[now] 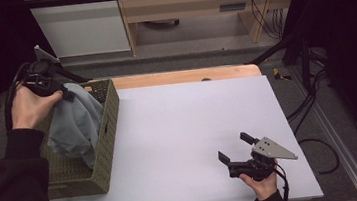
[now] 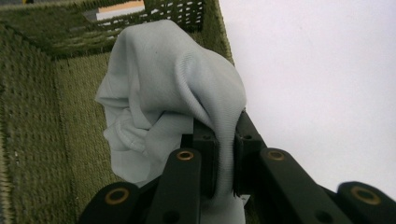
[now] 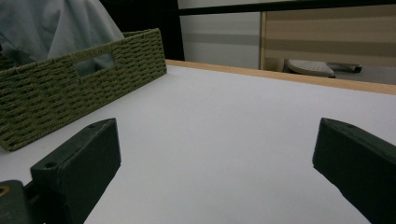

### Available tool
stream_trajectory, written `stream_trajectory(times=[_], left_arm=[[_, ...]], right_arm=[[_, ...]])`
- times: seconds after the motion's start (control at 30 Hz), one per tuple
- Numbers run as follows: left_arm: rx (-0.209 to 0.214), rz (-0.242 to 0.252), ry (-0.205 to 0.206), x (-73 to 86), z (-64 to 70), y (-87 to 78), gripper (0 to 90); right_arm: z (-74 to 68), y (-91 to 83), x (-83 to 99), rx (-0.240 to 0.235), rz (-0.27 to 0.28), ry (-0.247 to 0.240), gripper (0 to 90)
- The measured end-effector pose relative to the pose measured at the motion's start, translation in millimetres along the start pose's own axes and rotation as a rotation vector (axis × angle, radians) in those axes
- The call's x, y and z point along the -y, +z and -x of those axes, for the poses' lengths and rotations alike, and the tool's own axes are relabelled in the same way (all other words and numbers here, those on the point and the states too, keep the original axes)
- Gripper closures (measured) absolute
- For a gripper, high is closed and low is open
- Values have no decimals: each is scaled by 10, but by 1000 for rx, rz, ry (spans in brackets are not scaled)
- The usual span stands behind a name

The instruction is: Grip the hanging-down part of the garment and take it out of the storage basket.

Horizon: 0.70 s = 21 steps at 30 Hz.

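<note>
Looking down and forward from above the near table (image 1: 184,130) edge. Riding close over the basket (image 2: 42,116), aimed down into it. Sitting low on the tabletop, facing that same basket (image 3: 70,88) from across.

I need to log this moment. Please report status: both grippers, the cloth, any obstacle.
Left gripper shut on grey cloth, held over the basket. Right gripper open, low over bare table. Nothing in the way.
</note>
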<state>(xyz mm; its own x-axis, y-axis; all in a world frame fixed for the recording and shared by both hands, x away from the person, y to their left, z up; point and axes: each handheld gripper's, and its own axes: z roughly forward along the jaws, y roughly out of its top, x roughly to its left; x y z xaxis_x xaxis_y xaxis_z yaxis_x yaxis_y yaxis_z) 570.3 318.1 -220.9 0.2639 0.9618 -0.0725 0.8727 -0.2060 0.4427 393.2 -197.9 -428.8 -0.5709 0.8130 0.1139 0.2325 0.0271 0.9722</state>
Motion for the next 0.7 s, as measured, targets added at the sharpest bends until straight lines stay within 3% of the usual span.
stream_trajectory(times=[0.37, 0.7], left_arm=[[-22, 30, 12, -79, 37, -288, 823], [-40, 66, 30, -170, 111, -606, 823]], right_arm=[[-94, 136, -129, -34, 8, -18, 14], [-329, 466, -310, -127, 14, -38, 17]])
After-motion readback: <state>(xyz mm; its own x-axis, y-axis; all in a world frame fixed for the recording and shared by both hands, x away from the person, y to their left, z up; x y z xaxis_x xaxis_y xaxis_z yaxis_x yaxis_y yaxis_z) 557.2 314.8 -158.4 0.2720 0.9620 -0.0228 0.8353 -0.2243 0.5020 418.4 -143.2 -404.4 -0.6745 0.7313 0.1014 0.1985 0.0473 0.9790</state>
